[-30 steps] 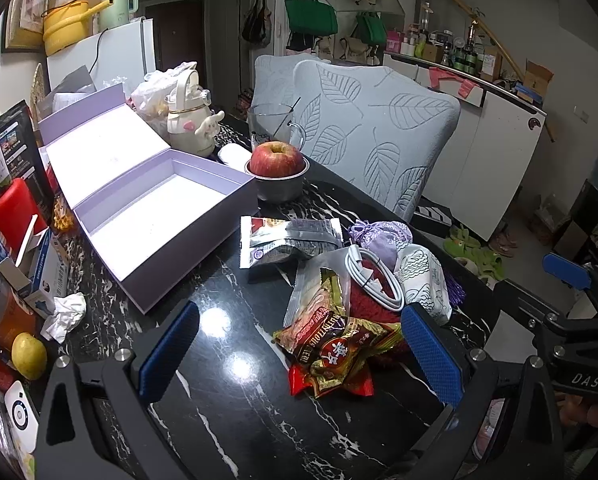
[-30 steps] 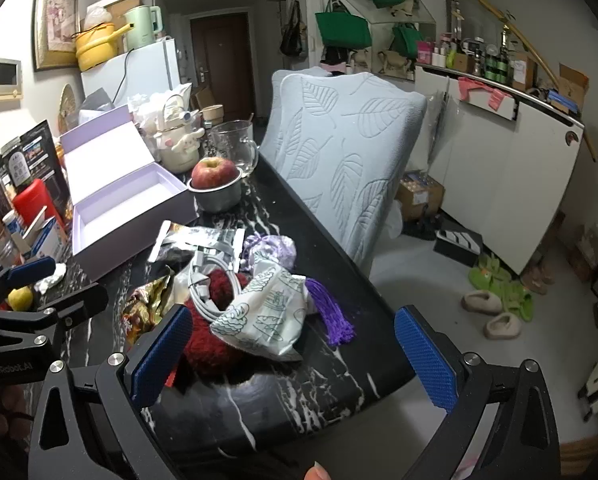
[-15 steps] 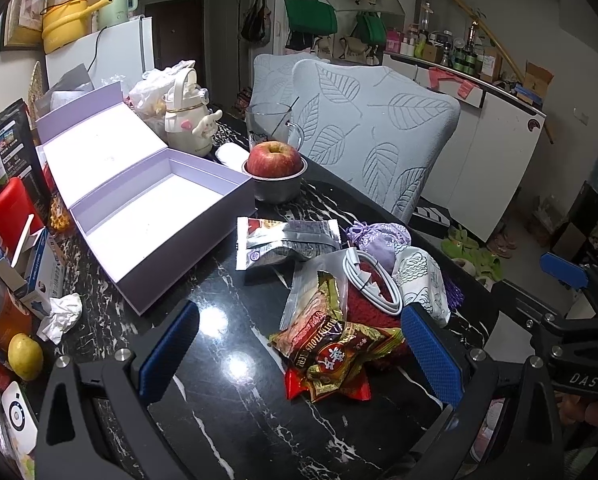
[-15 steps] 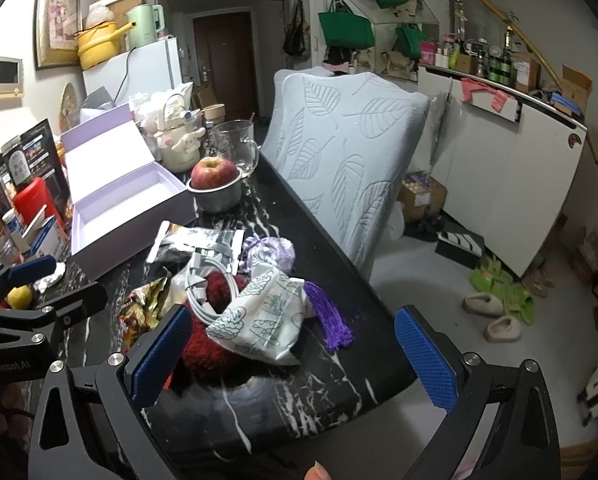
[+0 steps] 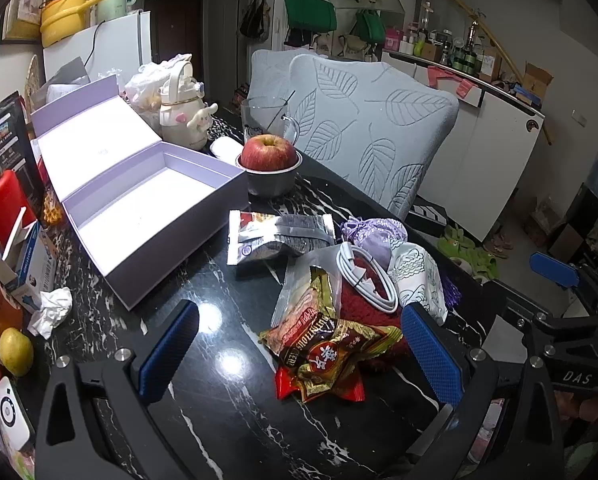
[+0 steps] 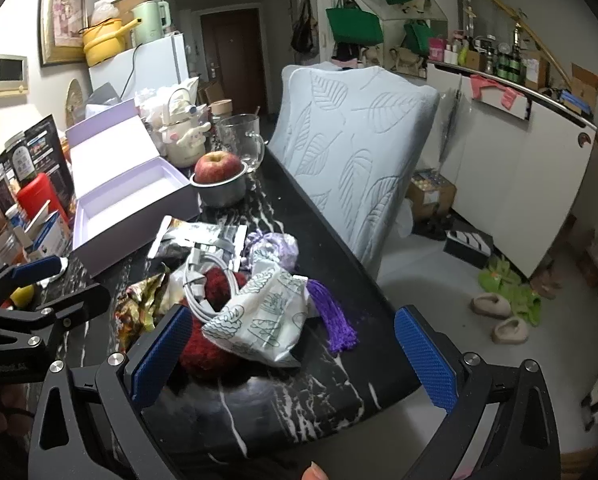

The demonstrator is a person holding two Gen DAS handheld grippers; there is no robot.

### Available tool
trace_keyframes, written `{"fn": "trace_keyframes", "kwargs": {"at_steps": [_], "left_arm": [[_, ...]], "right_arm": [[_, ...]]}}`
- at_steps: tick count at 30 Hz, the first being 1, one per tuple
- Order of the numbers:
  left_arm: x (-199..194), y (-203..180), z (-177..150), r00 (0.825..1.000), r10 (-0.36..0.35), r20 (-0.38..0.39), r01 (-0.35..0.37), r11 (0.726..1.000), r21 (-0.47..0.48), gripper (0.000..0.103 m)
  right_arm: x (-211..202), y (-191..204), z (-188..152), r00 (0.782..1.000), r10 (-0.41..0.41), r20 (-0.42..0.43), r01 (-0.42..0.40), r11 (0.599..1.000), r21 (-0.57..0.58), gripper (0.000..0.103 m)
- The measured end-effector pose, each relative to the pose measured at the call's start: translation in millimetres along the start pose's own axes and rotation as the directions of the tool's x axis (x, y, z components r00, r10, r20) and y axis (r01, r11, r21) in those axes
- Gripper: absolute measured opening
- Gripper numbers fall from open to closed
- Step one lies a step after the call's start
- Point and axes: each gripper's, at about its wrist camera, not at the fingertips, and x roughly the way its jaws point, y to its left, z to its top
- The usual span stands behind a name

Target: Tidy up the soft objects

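A heap lies on the black marble table: a red-gold snack packet, a silver packet, a white cable, a dark red woolly ball, a white leaf-print pouch with a purple tassel, and a lilac pouch. An open, bare lilac box stands to the left. My left gripper is open just short of the snack packet. My right gripper is open near the leaf-print pouch, holding nothing.
An apple in a metal bowl, a glass mug and a white character kettle stand behind the box. Cartons, a lemon and crumpled tissue crowd the left edge. A leaf-patterned chair stands against the table's right side.
Both grippers have crept slightly forward toward the heap; they stay open. Nothing on the table has moved.
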Motion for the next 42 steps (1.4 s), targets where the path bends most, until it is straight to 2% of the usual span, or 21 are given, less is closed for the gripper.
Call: {"fn": "trace_keyframes", "kwargs": {"at_steps": [11, 15, 24, 32, 37, 40, 42], "left_arm": [[1, -4, -18, 1.000, -0.029, -0.013, 0.029, 1.000, -0.004, 0.103], [3, -3, -28, 0.998, -0.068, -0.016, 0.068, 0.998, 0.003, 0.103], [26, 2, -50, 0.990, -0.122, -0.075, 0.122, 0.993, -0.006, 0.103], [45, 6, -43, 0.990, -0.121, -0.074, 0.122, 0.992, 0.014, 0.103], [57, 4, -35, 0.982, -0.169, -0.079, 0.172, 0.985, 0.032, 0.103], [64, 2, -29, 0.979, -0.197, -0.060, 0.201, 0.977, 0.066, 0.096], [69, 1, -27, 0.980, -0.189, -0.058, 0.194, 0.977, 0.087, 0.084]], "right_arm": [[3, -9, -14, 0.999, 0.041, 0.001, -0.041, 0.999, 0.007, 0.103], [3, -8, -21, 0.999, 0.048, 0.007, -0.048, 0.999, -0.001, 0.103], [13, -9, -38, 0.996, 0.092, -0.010, -0.092, 0.995, -0.025, 0.103], [32, -9, -37, 0.992, 0.117, -0.039, -0.118, 0.992, -0.037, 0.103], [42, -16, -33, 0.990, 0.126, -0.056, -0.127, 0.992, -0.024, 0.103], [46, -22, -30, 0.989, 0.133, -0.059, -0.134, 0.991, -0.007, 0.103], [49, -25, -28, 0.989, 0.135, -0.063, -0.136, 0.991, -0.003, 0.103]]}}
